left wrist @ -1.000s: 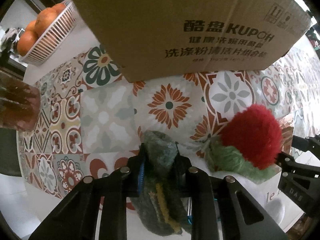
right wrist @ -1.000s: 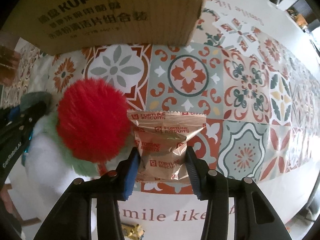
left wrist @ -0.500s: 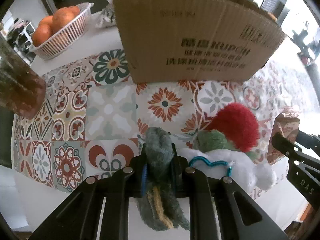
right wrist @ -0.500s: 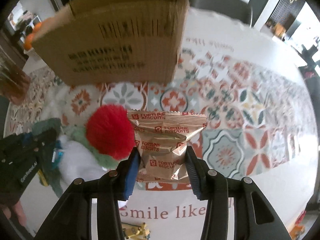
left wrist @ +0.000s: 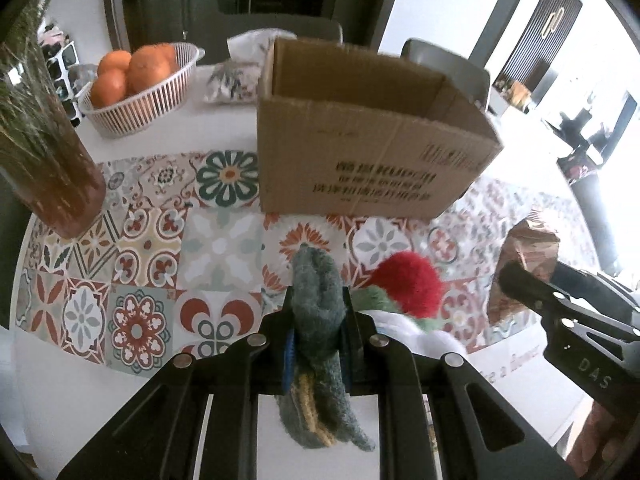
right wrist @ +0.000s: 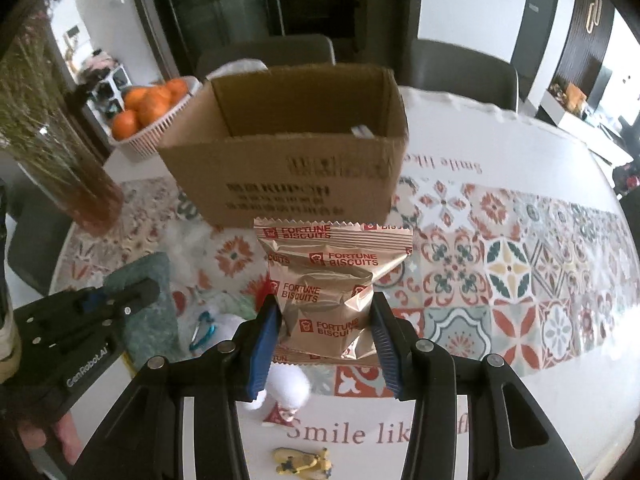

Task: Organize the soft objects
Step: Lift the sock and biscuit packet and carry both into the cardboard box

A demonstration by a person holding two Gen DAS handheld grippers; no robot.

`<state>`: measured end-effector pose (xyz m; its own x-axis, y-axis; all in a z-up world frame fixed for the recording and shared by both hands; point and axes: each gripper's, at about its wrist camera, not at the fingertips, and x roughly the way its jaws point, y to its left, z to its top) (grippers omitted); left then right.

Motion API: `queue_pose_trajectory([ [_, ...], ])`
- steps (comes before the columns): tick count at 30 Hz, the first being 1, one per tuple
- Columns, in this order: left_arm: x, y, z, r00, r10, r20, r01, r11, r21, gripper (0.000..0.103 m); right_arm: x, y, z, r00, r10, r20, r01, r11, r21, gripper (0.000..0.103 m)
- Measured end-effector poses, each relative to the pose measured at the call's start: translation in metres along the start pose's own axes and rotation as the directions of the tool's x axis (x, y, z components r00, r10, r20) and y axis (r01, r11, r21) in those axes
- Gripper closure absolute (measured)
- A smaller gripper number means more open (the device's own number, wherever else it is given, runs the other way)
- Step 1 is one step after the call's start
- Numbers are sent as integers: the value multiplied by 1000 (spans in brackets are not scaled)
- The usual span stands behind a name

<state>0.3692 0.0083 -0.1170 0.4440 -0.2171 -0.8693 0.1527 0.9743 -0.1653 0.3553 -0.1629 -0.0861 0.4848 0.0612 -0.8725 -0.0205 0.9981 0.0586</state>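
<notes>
My left gripper (left wrist: pixel 316 320) is shut on a grey-green knitted cloth (left wrist: pixel 318 332) with yellow stripes, held above the table. It also shows in the right wrist view (right wrist: pixel 148 304). My right gripper (right wrist: pixel 326 322) is shut on a gold Fortune Biscuits packet (right wrist: pixel 328 284), seen too in the left wrist view (left wrist: pixel 528 248). An open cardboard box (left wrist: pixel 368 140) stands ahead on the tiled mat; it also shows in the right wrist view (right wrist: pixel 296 152). A plush toy with a red pompom (left wrist: pixel 408 284) and white body lies on the table between the grippers.
A white basket of oranges (left wrist: pixel 140 84) stands at the back left. A glass vase with dried stems (left wrist: pixel 48 160) stands at the left. A small yellow toy (right wrist: pixel 302 462) and a blue carabiner (right wrist: pixel 202 332) lie near the front edge. Chairs stand behind the table.
Both grippers have risen and pulled back from the table with their loads. The box's open top has come into view and the plush toy now lies lower and farther.
</notes>
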Motion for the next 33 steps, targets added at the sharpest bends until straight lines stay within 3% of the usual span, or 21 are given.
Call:
queue_pose_trajectory([
  [9,-41,-10,10,994,-48,96,47,999,14,85,-31,0,12,993,66,97,-65,998,-11,57],
  [19,-84,-29,37,970,-78,230,64,996,69,85,-63,-4,32,974,118,194,-117,993,-18,57],
  [33,-97,-46,83,946,-112,305,81,990,113,85,-68,-16,75,954,171,248,-174,985,-8,57],
])
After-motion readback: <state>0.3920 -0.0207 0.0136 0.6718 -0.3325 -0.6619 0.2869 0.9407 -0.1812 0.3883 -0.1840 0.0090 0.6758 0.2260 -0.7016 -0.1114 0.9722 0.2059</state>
